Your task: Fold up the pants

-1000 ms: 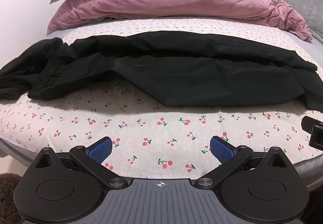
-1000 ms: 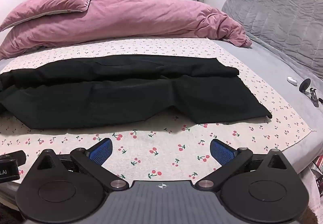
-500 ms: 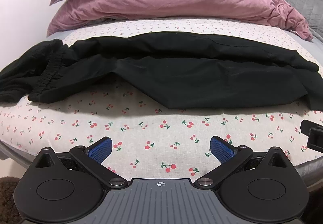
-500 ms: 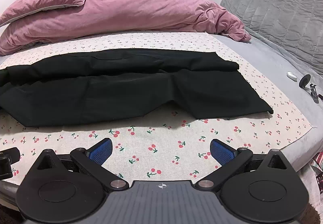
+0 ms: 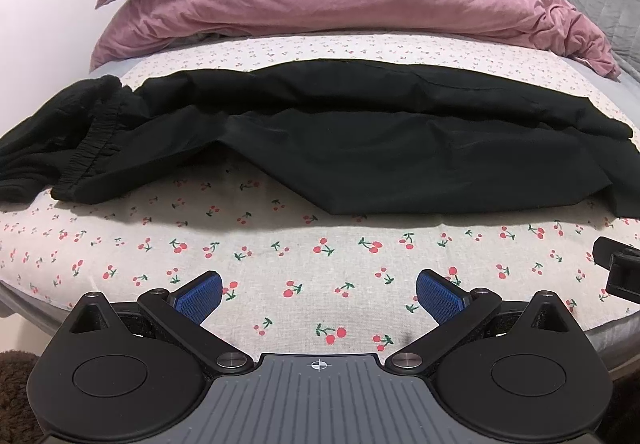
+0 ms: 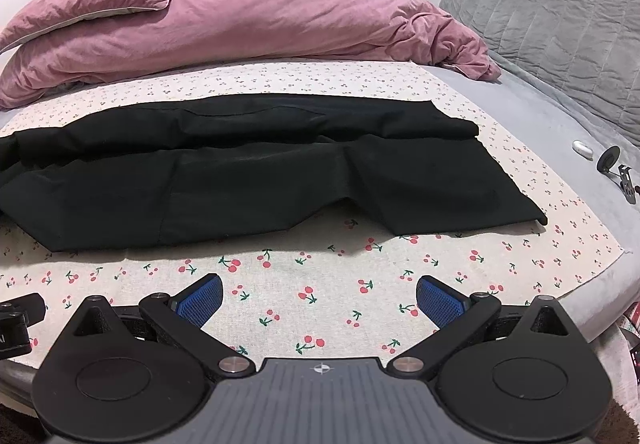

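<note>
Black pants (image 5: 360,148) lie lengthwise on cherry-print sheet (image 5: 320,256), legs stacked, waistband bunched left. Left gripper (image 5: 319,294) and right gripper (image 6: 319,294) both spread apart, empty.

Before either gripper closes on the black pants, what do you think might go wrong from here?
1. The bunched elastic waistband of the black pants hangs near the bed's left edge; tugging might drag it off.
2. The open left gripper and right gripper could pinch the cherry-print sheet with the pants.
</note>
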Motion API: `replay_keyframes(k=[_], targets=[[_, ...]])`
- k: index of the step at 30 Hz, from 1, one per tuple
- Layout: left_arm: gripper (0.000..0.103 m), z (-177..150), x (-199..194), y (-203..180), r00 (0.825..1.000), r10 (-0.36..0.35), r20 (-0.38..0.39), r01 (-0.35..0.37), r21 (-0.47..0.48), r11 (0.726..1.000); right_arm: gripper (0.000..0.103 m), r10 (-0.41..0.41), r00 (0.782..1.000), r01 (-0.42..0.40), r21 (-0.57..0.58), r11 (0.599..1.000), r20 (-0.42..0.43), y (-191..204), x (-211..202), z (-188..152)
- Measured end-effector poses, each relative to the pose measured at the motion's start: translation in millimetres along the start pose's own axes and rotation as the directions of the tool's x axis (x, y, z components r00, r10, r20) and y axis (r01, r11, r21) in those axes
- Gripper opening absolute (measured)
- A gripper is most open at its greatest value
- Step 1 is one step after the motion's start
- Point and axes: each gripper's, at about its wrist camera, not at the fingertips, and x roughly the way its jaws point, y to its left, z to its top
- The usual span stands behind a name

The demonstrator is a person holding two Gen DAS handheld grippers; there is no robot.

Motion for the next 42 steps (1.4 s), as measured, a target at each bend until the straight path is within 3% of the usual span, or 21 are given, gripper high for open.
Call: replay_keyframes(k=[42], targets=[[0.103,-0.9,5.2,1.4,1.0,0.006,-0.006,-0.006,-0.005,1.0,0.103,-0.002,1.0,0.002,-0.005,1.0,-0.006,4.0,2.6,0.7]])
